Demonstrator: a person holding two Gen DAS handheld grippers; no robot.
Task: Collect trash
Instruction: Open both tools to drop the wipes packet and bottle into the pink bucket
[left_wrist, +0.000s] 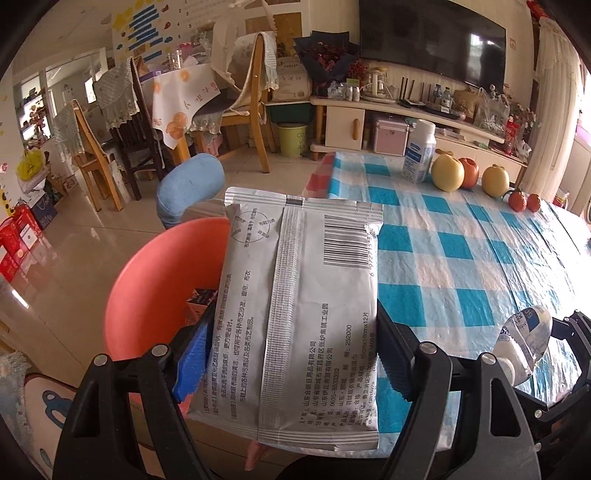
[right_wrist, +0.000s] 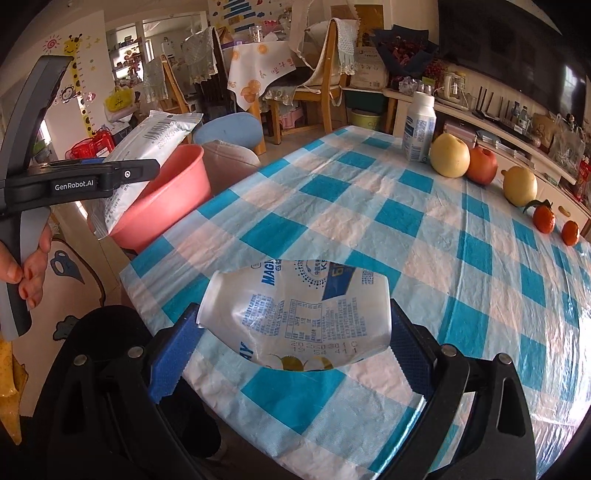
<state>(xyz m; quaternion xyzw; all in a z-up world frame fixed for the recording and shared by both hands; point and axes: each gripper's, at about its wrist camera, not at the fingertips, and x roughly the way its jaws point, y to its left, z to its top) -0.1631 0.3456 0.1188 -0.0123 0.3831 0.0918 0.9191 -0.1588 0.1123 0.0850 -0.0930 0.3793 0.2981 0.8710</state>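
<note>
My left gripper (left_wrist: 291, 339) is shut on a silver foil wipes packet (left_wrist: 303, 302) and holds it over the rim of a pink basin (left_wrist: 162, 280) beside the table. The packet (right_wrist: 147, 147) and the basin (right_wrist: 173, 188) also show at the left of the right wrist view, with the left gripper (right_wrist: 122, 173) clamped on the packet. My right gripper (right_wrist: 295, 339) is shut on a crushed white milk bottle (right_wrist: 299, 314), held just above the blue checked tablecloth (right_wrist: 406, 221). The bottle also shows at the right edge of the left wrist view (left_wrist: 524, 343).
A small dark carton (left_wrist: 201, 299) lies inside the basin. On the far side of the table stand an upright white bottle (right_wrist: 419, 125), two yellow pears (right_wrist: 450, 155), a red apple (right_wrist: 482, 166) and two small tangerines (right_wrist: 545, 218). A blue stool (left_wrist: 192, 188) and chairs stand beyond the basin.
</note>
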